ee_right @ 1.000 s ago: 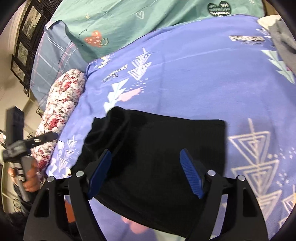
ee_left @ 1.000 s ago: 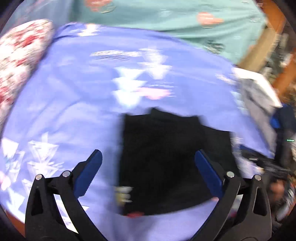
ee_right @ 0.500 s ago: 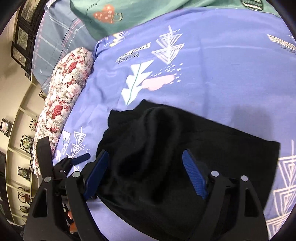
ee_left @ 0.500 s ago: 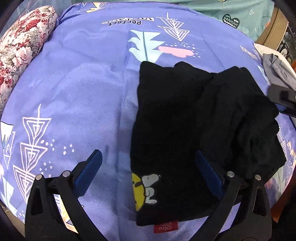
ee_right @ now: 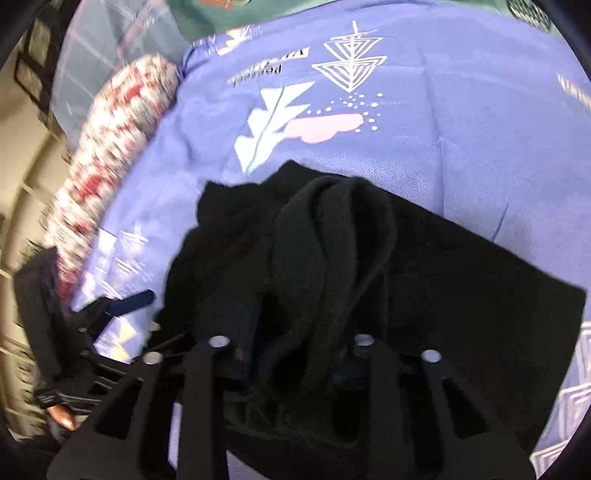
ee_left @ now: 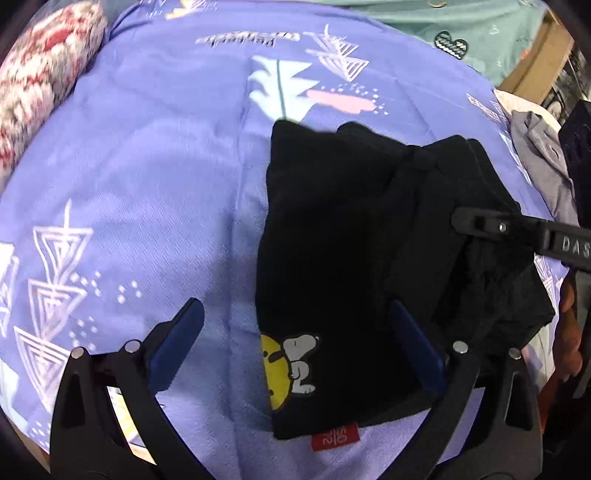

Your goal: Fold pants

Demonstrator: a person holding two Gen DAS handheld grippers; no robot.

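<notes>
Left-wrist view runs from a red-and-white floral bolster pillow (ee_left: 44,77) at the far left edge across a lavender bedsheet printed with white triangles and a pale tree shape (ee_left: 147,177). On that sheet lie the black fleece pants (ee_left: 332,258), folded into a rough rectangle, a yellow cartoon-dog patch (ee_left: 288,365) and a small red tag (ee_left: 335,435) at their near edge. The left gripper (ee_left: 295,343) hangs above the near left part of the pants with its blue-padded jaws spread wide, the left pad over bare sheet, the right pad over the cloth, nothing clamped. At the right, the right gripper (ee_left: 517,230) reaches in over the bunched side of the pants, with grey clothing (ee_left: 543,155) and teal fabric (ee_left: 443,22) beyond it.

Right-wrist view shows the same pillow (ee_right: 110,147) at the left, blurred, then the sheet (ee_right: 461,129), then the pants (ee_right: 461,295) heaped in thick folds. The right gripper (ee_right: 291,354) has just been closing, and its jaws now stand narrow with a raised ridge of the black cloth pinched between them, the pads buried in the fabric.
</notes>
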